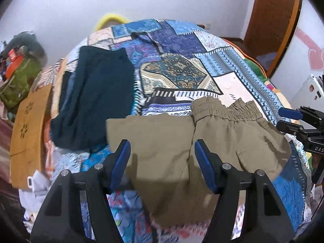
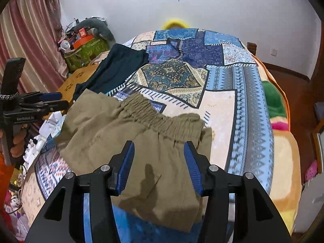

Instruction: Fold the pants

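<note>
Khaki pants (image 1: 182,141) are lying folded on the patchwork bedspread (image 1: 232,81) of the bed, spreading out under and ahead of both pairs of jaws, with the gathered elastic waistband (image 2: 162,117) sitting beyond the blue pads and the cloth running back beneath them toward the near edge of the bed. In the left wrist view the left gripper (image 1: 162,147) is hanging above the pants with its jaws standing apart; the cloth is showing flat in the gap between them and neither pad is pressing on it, so it is gripping nothing. In the right wrist view the right gripper (image 2: 159,149) is likewise hovering over the pants with its jaws parted and nothing pinched; the fabric edge is passing just outside the right-hand pad. Each gripper is showing at the side edge of the other's view, and a hand (image 2: 17,141) is wrapping the left one's handle. Ahead of the left jaws and off to their left, a dark teal garment (image 1: 97,97) is lying on the bedspread, apart from the pants, and a wooden board (image 1: 28,129) is sitting further left still.
</note>
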### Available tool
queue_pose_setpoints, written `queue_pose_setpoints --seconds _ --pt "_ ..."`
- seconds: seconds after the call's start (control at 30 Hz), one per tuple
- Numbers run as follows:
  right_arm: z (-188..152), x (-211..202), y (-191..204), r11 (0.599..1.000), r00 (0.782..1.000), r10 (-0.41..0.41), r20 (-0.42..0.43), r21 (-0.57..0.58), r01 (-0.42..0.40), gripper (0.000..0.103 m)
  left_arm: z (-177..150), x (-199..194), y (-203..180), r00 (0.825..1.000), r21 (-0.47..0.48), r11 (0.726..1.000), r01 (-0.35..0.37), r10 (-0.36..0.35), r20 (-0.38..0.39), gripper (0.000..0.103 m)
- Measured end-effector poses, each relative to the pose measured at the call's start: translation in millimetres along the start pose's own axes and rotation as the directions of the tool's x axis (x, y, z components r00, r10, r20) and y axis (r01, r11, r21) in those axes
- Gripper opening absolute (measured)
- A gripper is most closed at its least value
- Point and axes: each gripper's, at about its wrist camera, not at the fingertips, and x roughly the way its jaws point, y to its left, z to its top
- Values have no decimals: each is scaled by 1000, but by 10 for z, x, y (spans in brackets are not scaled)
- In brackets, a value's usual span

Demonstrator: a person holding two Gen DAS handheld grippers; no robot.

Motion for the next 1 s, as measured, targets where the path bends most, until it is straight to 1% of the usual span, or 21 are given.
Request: queue_pose_setpoints --seconds 0.1,0.13,0.27,0.33,0.37,0.57,0.73,0.8,0.87,0.93,1.0 --pt "53 192 -82 1000 999 21 -33 19 -21 47 50 249 25 999 -13 1000 5 -5 -45 66" --pt "63 262 -109 999 998 30 -49 29 -29 47 50 344 48 998 -22 1000 16 -18 -66 66" --pt "9 608 -213 997 990 54 -131 59 -47 47 -27 638 148 991 -47 999 22 -28 -129 66" --pt "-33 659 -234 997 989 62 -137 52 -56 48 -75 699 179 990 -50 998 37 -43 -135 66" --pt "-52 657 -224 998 989 60 -133 34 -56 48 -86 685 182 990 -46 998 38 -44 -132 66" --pt "-182 539 -189 999 987 20 -156 -41 -27 48 -203 567 137 993 6 1000 -16 17 -120 67" --pt "-322 406 -322 1000 987 13 -163 -15 -16 48 -348 417 174 993 25 998 -57 59 -104 67" --pt "-375 326 -358 1000 988 8 -157 3 -8 48 -427 366 204 990 32 995 -92 95 -105 67" --pt "-408 277 -370 1000 987 -7 -159 8 8 48 -505 316 286 990 8 996 -88 88 -109 67" --pt "-465 237 -365 1000 986 -27 -164 -3 27 48 -562 263 413 991 -42 996 -76 71 -116 67" --pt "-507 197 -378 1000 986 -27 -164 8 29 48 -605 229 507 992 -86 995 -53 43 -120 67"
